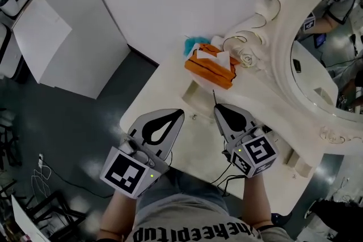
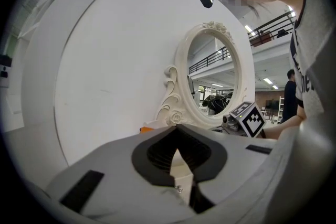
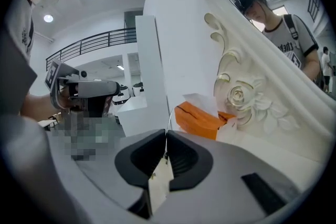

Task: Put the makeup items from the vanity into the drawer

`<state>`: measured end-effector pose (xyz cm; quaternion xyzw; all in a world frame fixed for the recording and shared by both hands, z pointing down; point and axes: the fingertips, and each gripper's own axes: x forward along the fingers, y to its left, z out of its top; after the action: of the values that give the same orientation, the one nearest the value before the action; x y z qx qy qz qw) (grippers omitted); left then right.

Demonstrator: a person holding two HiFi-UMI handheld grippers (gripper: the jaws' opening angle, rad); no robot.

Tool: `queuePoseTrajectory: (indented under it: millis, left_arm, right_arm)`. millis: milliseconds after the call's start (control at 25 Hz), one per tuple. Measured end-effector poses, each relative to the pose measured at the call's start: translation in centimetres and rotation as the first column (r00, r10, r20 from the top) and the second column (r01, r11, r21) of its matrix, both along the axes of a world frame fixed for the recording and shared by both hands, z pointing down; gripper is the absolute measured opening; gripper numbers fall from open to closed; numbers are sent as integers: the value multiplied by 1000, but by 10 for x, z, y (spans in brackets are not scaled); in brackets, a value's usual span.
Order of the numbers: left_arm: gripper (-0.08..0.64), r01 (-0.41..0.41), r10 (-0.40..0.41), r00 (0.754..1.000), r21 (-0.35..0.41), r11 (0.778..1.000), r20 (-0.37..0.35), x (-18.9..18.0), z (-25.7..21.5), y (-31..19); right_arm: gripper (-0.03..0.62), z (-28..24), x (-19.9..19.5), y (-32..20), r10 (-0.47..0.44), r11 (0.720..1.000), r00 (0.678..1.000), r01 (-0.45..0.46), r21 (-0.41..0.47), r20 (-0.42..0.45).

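Your left gripper and right gripper hover side by side over the white vanity tabletop, each with its jaws pressed together at the tips. A hair-thin line rises at the right tips (too fine to name, and you cannot tell if it is pinched). Ahead of the right gripper, an orange box topped with white paper sits at the foot of the ornate mirror, a teal item just behind it.
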<state>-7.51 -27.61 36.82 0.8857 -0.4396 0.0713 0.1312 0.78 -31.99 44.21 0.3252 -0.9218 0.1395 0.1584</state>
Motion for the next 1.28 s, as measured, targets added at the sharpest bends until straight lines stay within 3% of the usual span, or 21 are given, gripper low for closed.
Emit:
queuePoseTrajectory:
  millis: [520,800,1080,1280]
  left_arm:
    - [21,71,-71,997,-32,997,1,-16,13,-1]
    - [21,84,-85,996,-38,996,-2,-22,16,-2]
    - [21,86,-86,996,-42,995,-2,-26,18,-5]
    - [21,84,-85,996,-43,995,-4,-29,18,-6]
  right_arm:
    - [32,49,-13,-3,-77,995,992,71,-64,-103]
    - [35,61,-17,-5,-72,995,987,62,-74,-142]
    - [78,70,-20,-6,-75,992,983,57,-110,-165]
    - [65,67,-24,-5,-84,992,984,68,-107,-159]
